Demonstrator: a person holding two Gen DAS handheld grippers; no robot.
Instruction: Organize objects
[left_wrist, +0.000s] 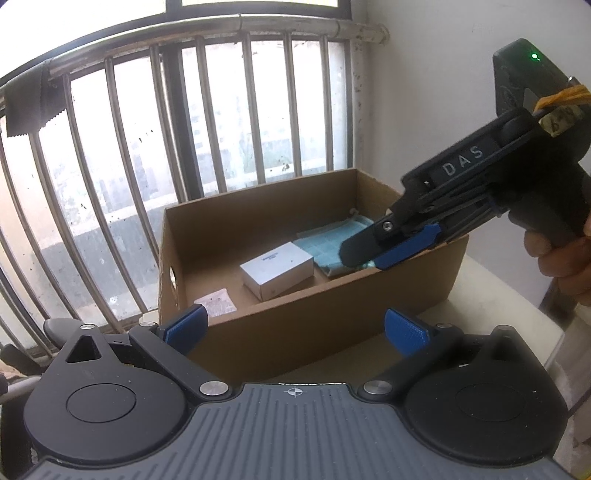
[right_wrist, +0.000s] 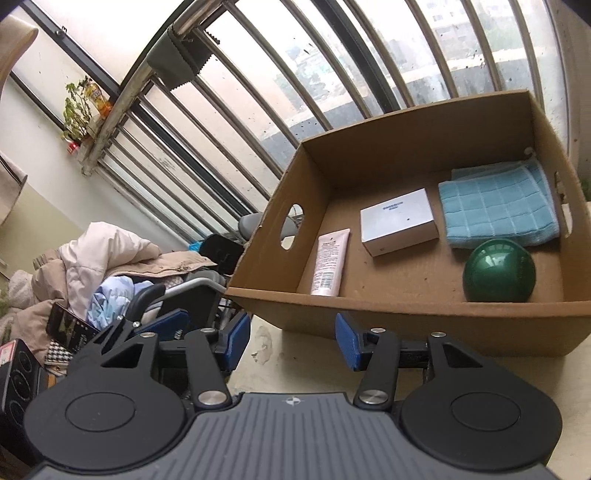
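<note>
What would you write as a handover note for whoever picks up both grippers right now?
Left gripper: open, empty, in front of the cardboard box.
Right gripper: open, nothing between the fingers, at the box's near side.
In the box: pink tube on the left, white carton in the middle, blue cloth at the back right, green ball in front of the cloth.
Done: four items boxed.
Left: no loose item shows on the table; check around it.

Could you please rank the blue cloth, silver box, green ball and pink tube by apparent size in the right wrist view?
1. blue cloth
2. silver box
3. green ball, close to the box; nearness to the camera makes this unsure
4. pink tube
</note>
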